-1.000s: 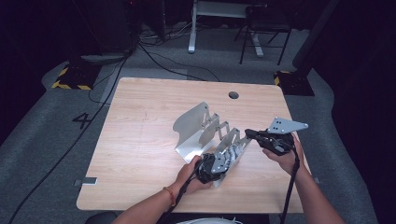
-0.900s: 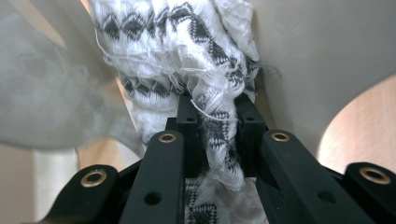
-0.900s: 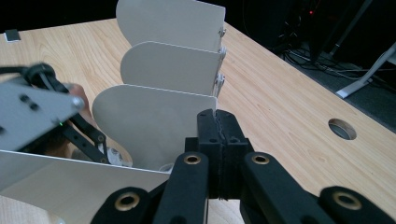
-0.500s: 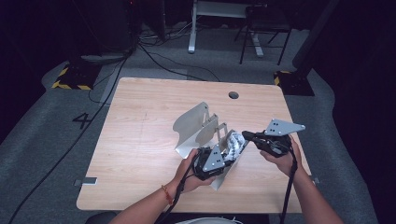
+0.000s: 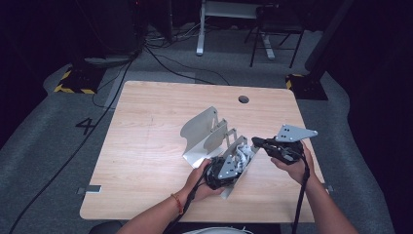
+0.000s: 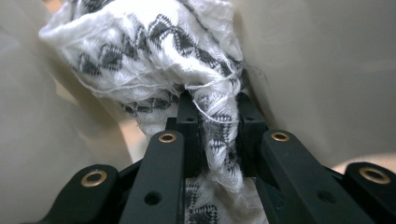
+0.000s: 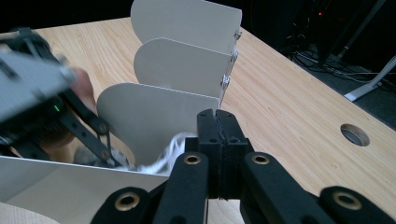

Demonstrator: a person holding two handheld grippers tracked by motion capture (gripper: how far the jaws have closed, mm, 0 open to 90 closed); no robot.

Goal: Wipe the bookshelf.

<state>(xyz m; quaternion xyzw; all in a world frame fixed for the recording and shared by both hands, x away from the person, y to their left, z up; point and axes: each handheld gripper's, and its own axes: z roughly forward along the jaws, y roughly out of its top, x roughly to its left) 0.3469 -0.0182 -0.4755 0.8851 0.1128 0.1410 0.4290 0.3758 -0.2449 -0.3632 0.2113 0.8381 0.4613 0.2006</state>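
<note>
From the high view I read a "4" (image 5: 85, 126) marked on the floor left of the desk (image 5: 146, 146). The white cloth (image 5: 242, 153) sits in the nearest slot of the grey metal rack (image 5: 204, 134).

In the left gripper view, my left tongs (image 6: 214, 119) clamp the cloth (image 6: 154, 51), white with black zigzags, frayed threads loose.

In the right gripper view, my right tongs (image 7: 218, 123) are closed and empty beside the rack (image 7: 187, 65).

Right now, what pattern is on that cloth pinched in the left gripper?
White cloth with a black zigzag pattern, clearest in the left gripper view.
</note>
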